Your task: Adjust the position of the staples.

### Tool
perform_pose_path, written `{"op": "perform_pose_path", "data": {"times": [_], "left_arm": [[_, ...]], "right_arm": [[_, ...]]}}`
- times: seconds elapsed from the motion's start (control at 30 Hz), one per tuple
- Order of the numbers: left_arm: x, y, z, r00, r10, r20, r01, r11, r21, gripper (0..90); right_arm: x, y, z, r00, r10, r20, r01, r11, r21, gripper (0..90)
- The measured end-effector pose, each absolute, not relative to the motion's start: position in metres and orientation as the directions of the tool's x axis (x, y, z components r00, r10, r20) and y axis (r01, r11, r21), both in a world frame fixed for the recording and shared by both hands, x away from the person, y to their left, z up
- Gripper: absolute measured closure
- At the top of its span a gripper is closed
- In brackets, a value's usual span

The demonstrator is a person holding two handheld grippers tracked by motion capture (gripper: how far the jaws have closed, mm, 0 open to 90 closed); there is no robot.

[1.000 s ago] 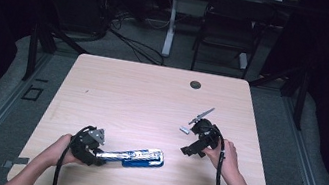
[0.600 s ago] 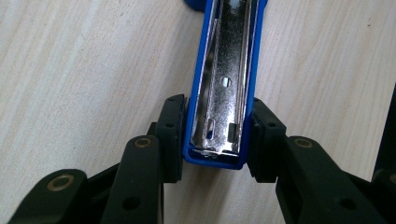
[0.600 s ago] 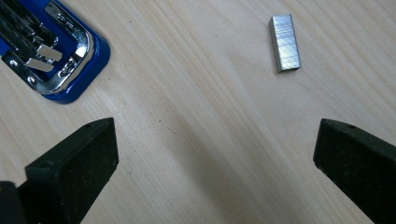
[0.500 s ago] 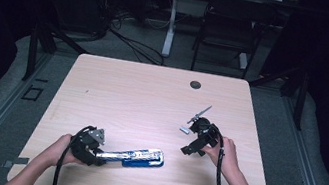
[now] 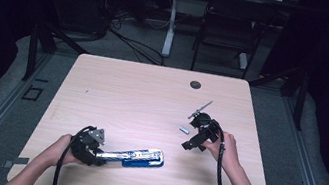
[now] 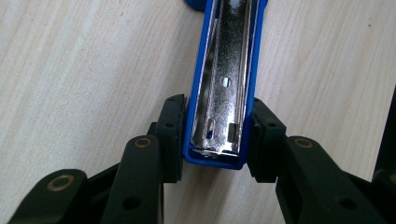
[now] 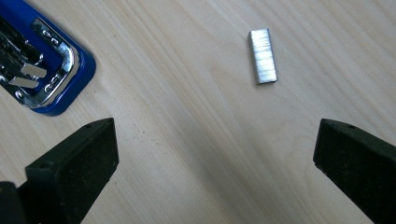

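Stapler (image 5: 134,155), blue with a bright metal magazine, lying open on the pale wooden tabletop (image 5: 141,99) near its front edge. Its long axis runs almost parallel to that edge in the high view, rising slightly toward the right; the rear end points left. Left hand-held gripper (image 6: 212,140): jaws pressed against both blue sides of the stapler's rear end, pinching it. Right hand-held gripper (image 7: 215,149): jaws spread wide, nothing between the pads, held over bare wood. Strip of staples (image 7: 262,56), a short silver block, lying on the tabletop just beyond the right hand-held gripper's jaws, well apart from the stapler.
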State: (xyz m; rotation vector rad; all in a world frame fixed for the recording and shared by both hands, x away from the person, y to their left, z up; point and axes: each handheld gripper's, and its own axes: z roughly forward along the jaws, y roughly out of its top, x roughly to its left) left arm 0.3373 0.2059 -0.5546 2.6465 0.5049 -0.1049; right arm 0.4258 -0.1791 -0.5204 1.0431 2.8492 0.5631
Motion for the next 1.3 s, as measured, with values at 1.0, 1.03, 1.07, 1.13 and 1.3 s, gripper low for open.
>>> {"op": "perform_pose_path", "data": {"times": [1.0, 1.03, 1.07, 1.13, 1.3], "left_arm": [[0.338, 0.206, -0.555, 0.931, 0.331, -0.157, 0.366, -0.836, 0.408, 63.4], [0.338, 0.206, -0.555, 0.931, 0.33, -0.157, 0.366, -0.836, 0.408, 63.4], [0.338, 0.206, -0.554, 0.931, 0.33, -0.157, 0.365, -0.837, 0.407, 63.4], [0.338, 0.206, -0.554, 0.931, 0.33, -0.157, 0.366, -0.837, 0.406, 63.4], [0.338, 0.206, -0.555, 0.93, 0.33, -0.16, 0.367, -0.836, 0.408, 63.4]], "right_arm": [[0.475, -0.176, -0.513, -0.757, 0.651, 0.051, 0.626, 0.7, 0.344, 31.8], [0.476, -0.175, -0.513, -0.762, 0.646, 0.045, 0.621, 0.708, 0.336, 34.2], [0.476, -0.173, -0.515, -0.753, 0.655, 0.056, 0.629, 0.692, 0.355, 37.8], [0.478, -0.17, -0.515, -0.767, 0.639, 0.051, 0.615, 0.711, 0.341, 41.2], [0.48, -0.161, -0.52, -0.781, 0.623, 0.049, 0.602, 0.729, 0.326, 48.3]]}}
